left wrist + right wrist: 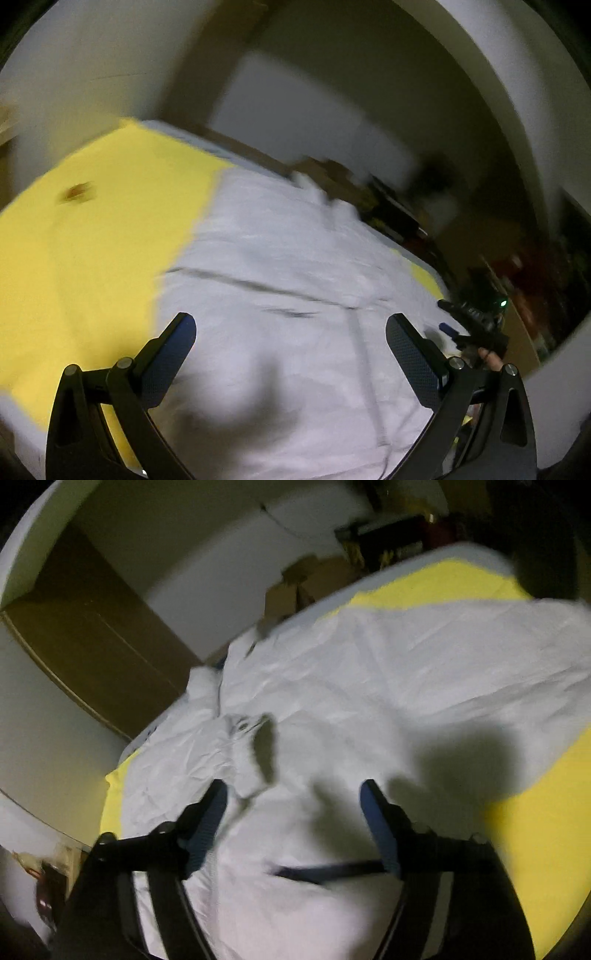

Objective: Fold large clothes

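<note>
Below both claws, white garment (pixel 332 686).

Dim, motion-blurred fisheye views (dark vignetted corners), soft overhead shadows.

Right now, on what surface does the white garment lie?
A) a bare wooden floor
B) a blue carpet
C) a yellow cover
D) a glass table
C: the white garment lies spread over the yellow cover, which shows on both sides of it.

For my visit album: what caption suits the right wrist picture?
Open right tongs hover above a wrinkled white garment spread on a yellow sheet.
</note>
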`<action>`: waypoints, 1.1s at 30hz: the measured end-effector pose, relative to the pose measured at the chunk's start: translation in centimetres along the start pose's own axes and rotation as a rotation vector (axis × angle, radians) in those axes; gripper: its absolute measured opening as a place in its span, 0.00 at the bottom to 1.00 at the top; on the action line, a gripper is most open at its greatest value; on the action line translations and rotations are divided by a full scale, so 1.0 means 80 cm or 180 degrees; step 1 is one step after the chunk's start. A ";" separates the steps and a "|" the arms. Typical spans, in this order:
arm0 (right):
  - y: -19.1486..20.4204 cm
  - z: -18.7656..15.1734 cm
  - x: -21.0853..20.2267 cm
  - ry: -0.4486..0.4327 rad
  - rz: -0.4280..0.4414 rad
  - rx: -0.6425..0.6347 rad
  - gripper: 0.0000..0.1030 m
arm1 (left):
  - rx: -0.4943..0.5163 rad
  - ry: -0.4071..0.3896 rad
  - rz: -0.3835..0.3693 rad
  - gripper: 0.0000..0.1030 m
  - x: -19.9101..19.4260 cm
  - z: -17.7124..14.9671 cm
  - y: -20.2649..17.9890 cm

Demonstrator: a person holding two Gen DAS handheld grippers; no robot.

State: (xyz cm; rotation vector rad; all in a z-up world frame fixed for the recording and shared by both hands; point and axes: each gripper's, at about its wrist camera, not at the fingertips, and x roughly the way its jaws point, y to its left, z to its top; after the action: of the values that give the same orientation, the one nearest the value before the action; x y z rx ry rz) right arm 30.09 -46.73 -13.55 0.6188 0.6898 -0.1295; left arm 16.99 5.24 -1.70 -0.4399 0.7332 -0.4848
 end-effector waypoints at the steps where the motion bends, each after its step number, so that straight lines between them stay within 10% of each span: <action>1: -0.019 0.001 -0.021 -0.0112 -0.0104 -0.0021 0.77 | 0.0040 0.0107 -0.0172 1.00 0.024 0.008 -0.023; 5: -0.120 0.004 -0.098 -0.0584 -0.0280 0.0255 0.77 | 0.0032 0.0648 -0.0637 1.00 0.140 0.029 -0.108; 12: -0.312 0.010 -0.213 -0.1011 -0.0674 0.1298 0.77 | 0.0462 0.1309 -0.0377 1.00 0.330 0.026 -0.218; 19: -0.353 0.000 -0.231 -0.1004 -0.0695 0.1315 0.77 | 0.0491 0.1151 -0.0298 1.00 0.427 0.008 -0.286; 30: -0.431 0.047 -0.184 -0.0811 0.0090 0.1959 0.77 | 0.0871 0.1433 0.0000 1.00 0.558 -0.034 -0.333; 33: -0.442 0.064 -0.159 -0.0767 0.0161 0.2056 0.77 | 0.1387 0.1392 0.0195 1.00 0.570 -0.052 -0.346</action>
State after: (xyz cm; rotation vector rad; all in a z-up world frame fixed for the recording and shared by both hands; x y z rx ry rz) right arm 12.15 -79.58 -19.83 1.2158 0.3885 -0.3819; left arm 36.11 -43.32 -13.46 0.1036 1.0266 -0.6738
